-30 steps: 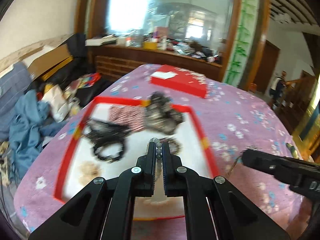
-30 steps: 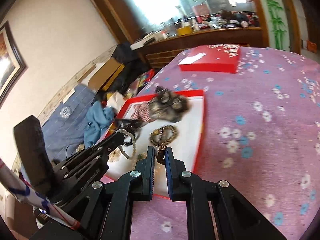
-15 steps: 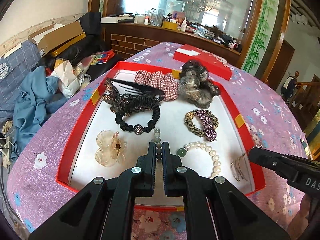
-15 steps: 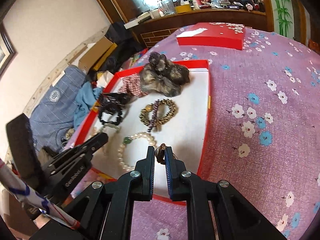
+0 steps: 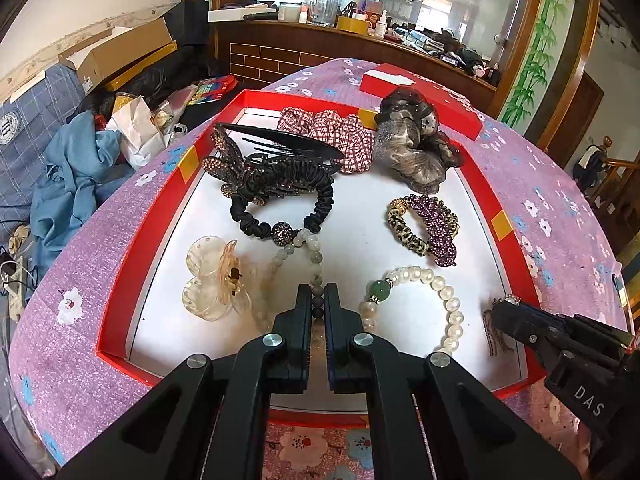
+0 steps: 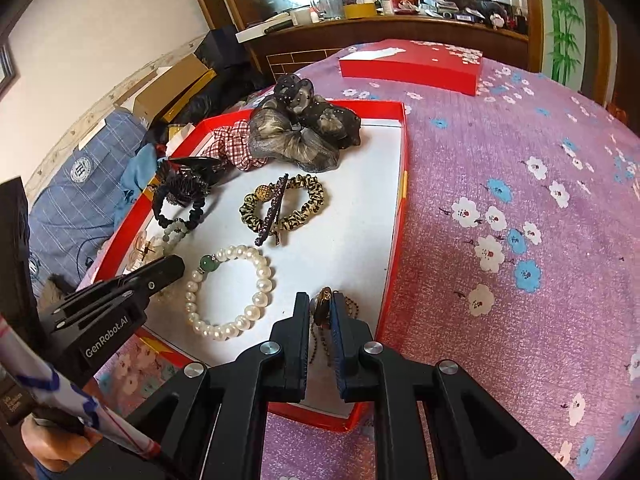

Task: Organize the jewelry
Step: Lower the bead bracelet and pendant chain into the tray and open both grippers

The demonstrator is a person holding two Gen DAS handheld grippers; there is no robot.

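Left gripper [image 5: 318,300] jaws pinch grey bead bracelet [image 5: 308,254], right gripper [image 6: 321,308] jaws pinch tassel earring [image 6: 323,308], both low over near end of red tray [image 5: 132,248]; lower onto bare liner before letting go, clear of pearl bracelet [image 6: 230,290] between

Round bench [image 6: 520,184] under a purple cloth printed with white and blue blossoms. Two things sit directly on it: a shallow red tray [image 5: 136,240] with a white floor at the near side, and a closed red box [image 6: 412,70] farther back, well apart from the tray. Cloth bare to the right of the tray.
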